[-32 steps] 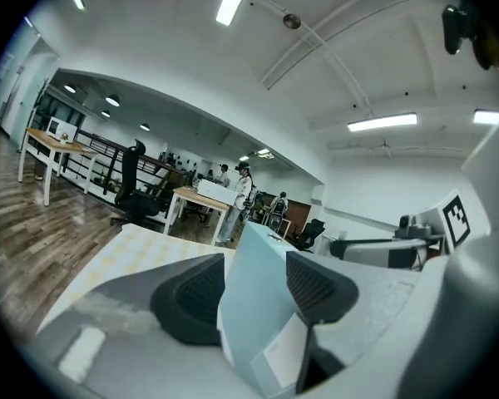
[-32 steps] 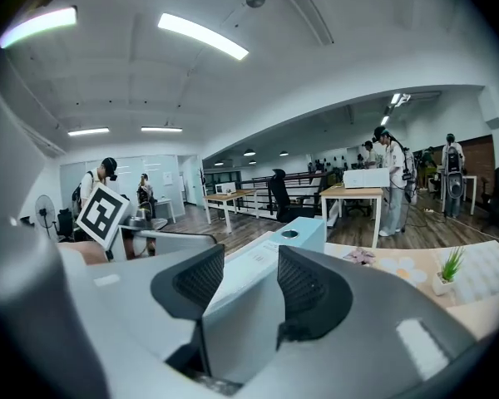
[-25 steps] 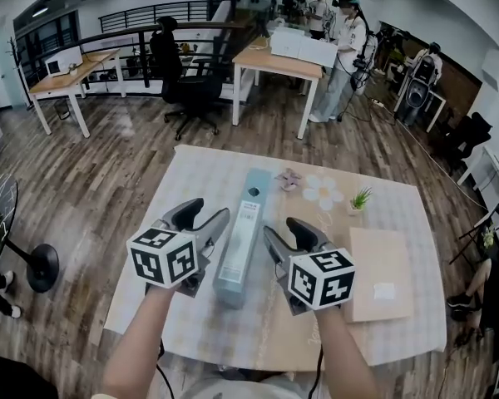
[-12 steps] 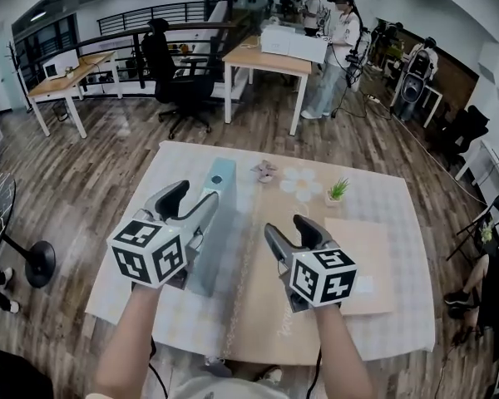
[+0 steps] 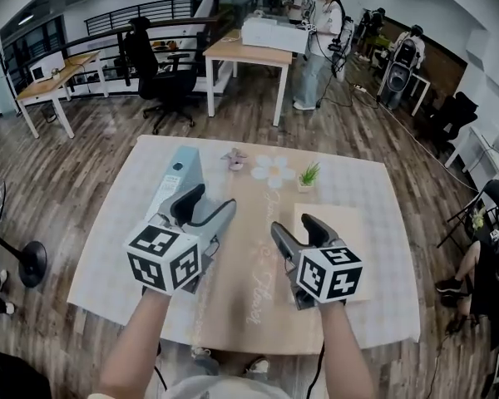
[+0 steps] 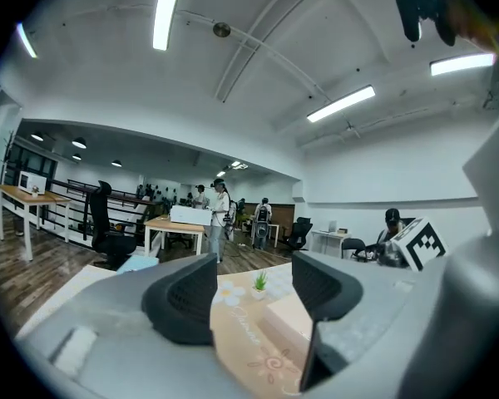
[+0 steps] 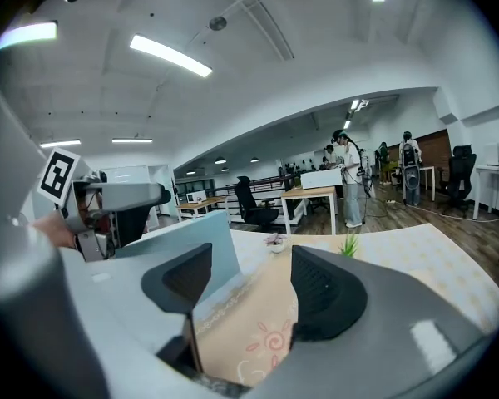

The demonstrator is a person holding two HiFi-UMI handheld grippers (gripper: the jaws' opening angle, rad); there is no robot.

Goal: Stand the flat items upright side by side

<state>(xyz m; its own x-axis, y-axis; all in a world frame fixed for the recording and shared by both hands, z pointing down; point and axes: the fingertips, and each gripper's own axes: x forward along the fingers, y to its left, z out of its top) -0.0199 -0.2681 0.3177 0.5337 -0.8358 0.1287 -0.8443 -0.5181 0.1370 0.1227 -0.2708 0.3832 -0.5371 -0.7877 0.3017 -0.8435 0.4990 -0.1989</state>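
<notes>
The right gripper, its fingers just opening with nothing between them, has a pale-blue box standing at its left.

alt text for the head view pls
The left gripper and right gripper hover empty over a cloth-covered table, their jaws having just been opening. A pale blue box sits beyond the left one, a flat tan box by the right.

The tablecloth is lying matt and soft, a pale checked weave with a tan printed strip down its middle. At the left, the blue box is showing smooth, matt card. At the right, the tan box is looking like dull, plain kraft card. The floor is showing wood planks with a slight sheen. The far table is showing a matt wooden top on white-painted legs.
</notes>
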